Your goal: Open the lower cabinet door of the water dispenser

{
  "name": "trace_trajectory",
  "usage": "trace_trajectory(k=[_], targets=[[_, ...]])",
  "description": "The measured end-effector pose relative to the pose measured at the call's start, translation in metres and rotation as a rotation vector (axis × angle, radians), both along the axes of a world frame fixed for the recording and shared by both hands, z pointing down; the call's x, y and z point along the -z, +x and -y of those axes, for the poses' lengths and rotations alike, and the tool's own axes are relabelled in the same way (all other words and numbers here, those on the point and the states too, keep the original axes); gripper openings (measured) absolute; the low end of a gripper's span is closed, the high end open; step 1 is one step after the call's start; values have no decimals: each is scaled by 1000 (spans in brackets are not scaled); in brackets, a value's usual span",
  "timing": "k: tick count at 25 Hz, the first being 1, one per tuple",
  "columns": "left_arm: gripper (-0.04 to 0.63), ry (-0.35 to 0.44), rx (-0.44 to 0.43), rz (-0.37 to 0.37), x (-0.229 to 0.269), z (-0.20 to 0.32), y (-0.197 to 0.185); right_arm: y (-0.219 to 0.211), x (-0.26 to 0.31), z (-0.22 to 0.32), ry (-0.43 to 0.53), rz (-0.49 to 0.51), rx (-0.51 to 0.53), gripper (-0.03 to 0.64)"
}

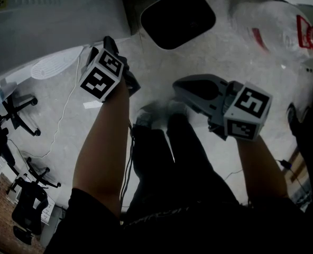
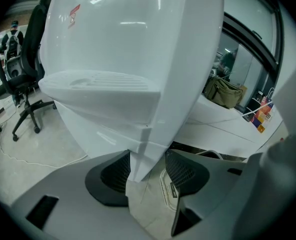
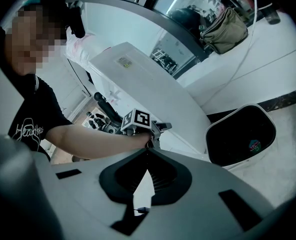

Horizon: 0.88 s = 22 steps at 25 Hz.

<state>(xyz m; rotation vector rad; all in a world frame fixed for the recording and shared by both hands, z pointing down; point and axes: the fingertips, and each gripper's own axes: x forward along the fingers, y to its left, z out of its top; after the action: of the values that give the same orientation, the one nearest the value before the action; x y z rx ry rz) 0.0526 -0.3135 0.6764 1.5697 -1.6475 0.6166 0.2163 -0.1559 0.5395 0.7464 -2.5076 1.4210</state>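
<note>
Left gripper (image 2: 147,170): fingers (image 2: 114,173) released, straddling the bottom corner edge of the water dispenser (image 2: 128,44) — a gap shows beside the right-hand finger. The lower cabinet door (image 2: 100,126) sits directly below the drip tray (image 2: 108,80) and appears closed. Right gripper (image 3: 148,156): fingers (image 3: 165,176) clenched tip to tip on nothing — held clear of the dispenser, above the person's legs (image 1: 172,157). A dark-faced bin (image 3: 240,136) stands on the floor (image 1: 77,120) beside the dispenser.

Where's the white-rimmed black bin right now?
In the head view it is at top centre: the bin stands on the floor, just right of the white water dispenser.
</note>
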Motion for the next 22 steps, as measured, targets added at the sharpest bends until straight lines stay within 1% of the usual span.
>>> trace_trajectory(k=[7,13,22], targets=[[201,-2,-34,7,-2,-1,3,2,-2,0,28,-8,13,14],[192,3,-46,0,0,0,7,-3,1,-1,-1,8,14,14],[181,7,-57,-1,-1,0,6,-3,1,-2,2,3,20,14]])
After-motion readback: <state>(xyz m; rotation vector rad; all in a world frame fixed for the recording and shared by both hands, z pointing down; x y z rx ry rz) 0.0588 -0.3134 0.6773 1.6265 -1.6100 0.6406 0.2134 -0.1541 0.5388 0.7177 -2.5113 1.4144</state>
